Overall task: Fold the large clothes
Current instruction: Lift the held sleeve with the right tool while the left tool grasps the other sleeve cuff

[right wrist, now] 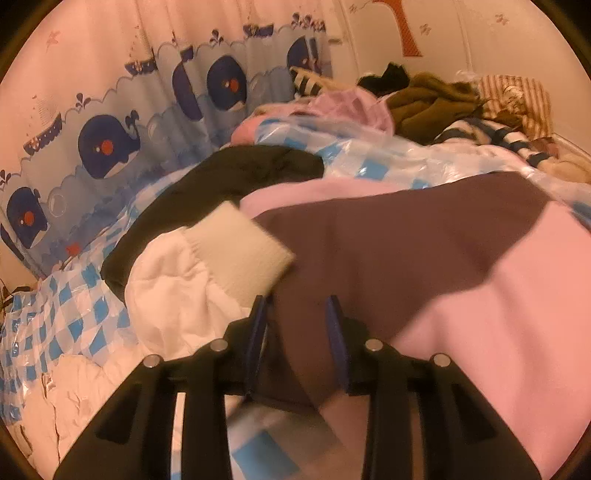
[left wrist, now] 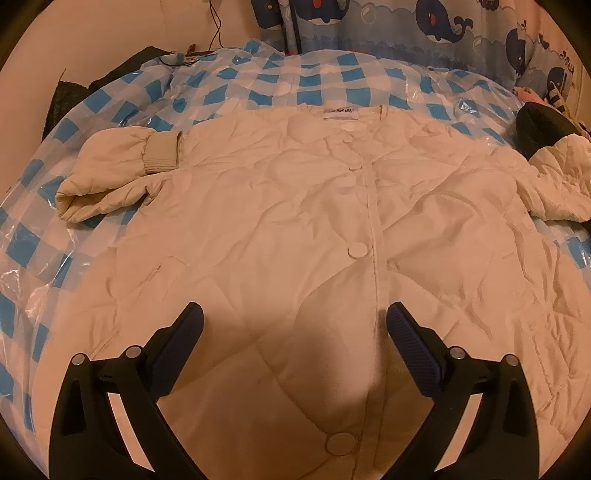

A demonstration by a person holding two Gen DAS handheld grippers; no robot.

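Left claw [left wrist: 294,314], jaws spread wide and holding nothing, hangs over the lower front of the cream quilted jacket [left wrist: 295,229], one finger [left wrist: 184,332] on each side of the button strip. Jacket spread flat, front up and buttoned, across the middle of the bed, on a blue-and-white checked cover [left wrist: 258,85] under clear plastic, collar toward the far edge by the whale curtain [left wrist: 436,22]. One sleeve [left wrist: 114,177] is doubled back near the bed's left edge, its ribbed cuff [left wrist: 162,153] pointing at the jacket's shoulder. Right claw [right wrist: 295,306], jaws narrowed with a small gap and nothing seen between them, sits just beside the other ribbed cuff [right wrist: 240,251], over a brown-and-pink garment [right wrist: 424,258]. A black garment [right wrist: 229,184] lies behind that cuff; mixed clothes [right wrist: 436,99] pile at the far corner.
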